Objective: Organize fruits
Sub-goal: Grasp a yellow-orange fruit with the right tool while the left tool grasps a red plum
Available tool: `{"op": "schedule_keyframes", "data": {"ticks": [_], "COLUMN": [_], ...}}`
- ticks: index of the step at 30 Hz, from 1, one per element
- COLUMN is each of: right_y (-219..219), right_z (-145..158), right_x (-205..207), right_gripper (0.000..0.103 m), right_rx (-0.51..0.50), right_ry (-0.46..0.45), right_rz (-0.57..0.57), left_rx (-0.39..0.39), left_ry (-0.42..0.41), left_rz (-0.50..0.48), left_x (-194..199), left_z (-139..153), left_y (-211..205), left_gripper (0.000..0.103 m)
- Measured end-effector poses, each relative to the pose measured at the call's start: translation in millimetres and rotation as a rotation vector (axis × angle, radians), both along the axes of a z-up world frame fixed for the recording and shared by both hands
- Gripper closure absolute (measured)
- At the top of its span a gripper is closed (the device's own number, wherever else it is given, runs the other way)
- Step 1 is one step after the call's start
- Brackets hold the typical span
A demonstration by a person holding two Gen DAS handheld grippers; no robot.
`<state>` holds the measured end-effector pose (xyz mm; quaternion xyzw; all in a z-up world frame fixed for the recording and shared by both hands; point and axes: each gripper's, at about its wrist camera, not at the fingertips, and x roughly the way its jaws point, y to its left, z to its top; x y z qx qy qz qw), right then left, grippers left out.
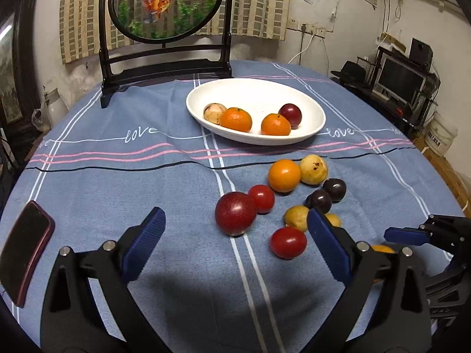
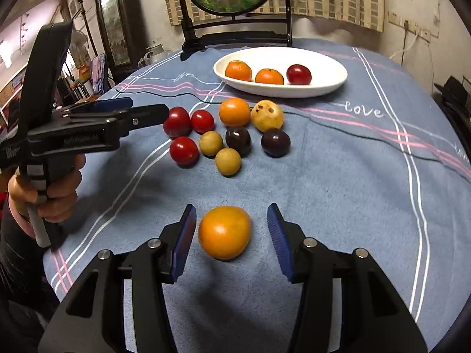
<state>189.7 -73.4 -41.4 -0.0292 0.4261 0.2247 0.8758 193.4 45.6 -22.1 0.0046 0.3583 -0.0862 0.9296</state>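
Closing your right gripper (image 2: 231, 236), fingers spread and unloaded, risks rolling the round orange fruit (image 2: 224, 232) away; left gripper (image 1: 235, 245) equally spread.

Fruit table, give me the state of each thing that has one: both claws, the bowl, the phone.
Right claw: open, straddling a lone orange fruit, no contact visible.
Left claw: open, holding nothing.
White bowl: upright, four fruits inside.
Phone: lying flat, screen dark.

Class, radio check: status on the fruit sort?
Both grippers open. Right gripper straddles orange fruit, fingers apart from it. Bowl holds four. Nothing blocking.
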Motion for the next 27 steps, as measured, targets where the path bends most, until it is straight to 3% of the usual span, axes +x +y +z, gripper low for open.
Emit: {"op": "schedule_keyframes", "data": {"ticks": [12, 19, 27], "right_y": [10, 14, 10], "right_z": [-6, -10, -11], "right_x": [-2, -2, -2], "right_gripper": [0.053, 0.063, 0.064], "right_rx": [-0.048, -0.068, -0.048], "right_ry": [0.013, 0.03, 0.034], "right_rz": [-0.001, -0.005, -0.016], "left_rx": [0.007, 0.008, 0.018], "left_ry": [-0.019, -0.016, -0.01], "left_rz": [0.001, 0.005, 0.001], "left_x": [-5, -5, -7], "left_z": [4, 3, 1], "left_y": [2, 4, 4], "left_gripper": [0.004, 0.004, 0.004]}}
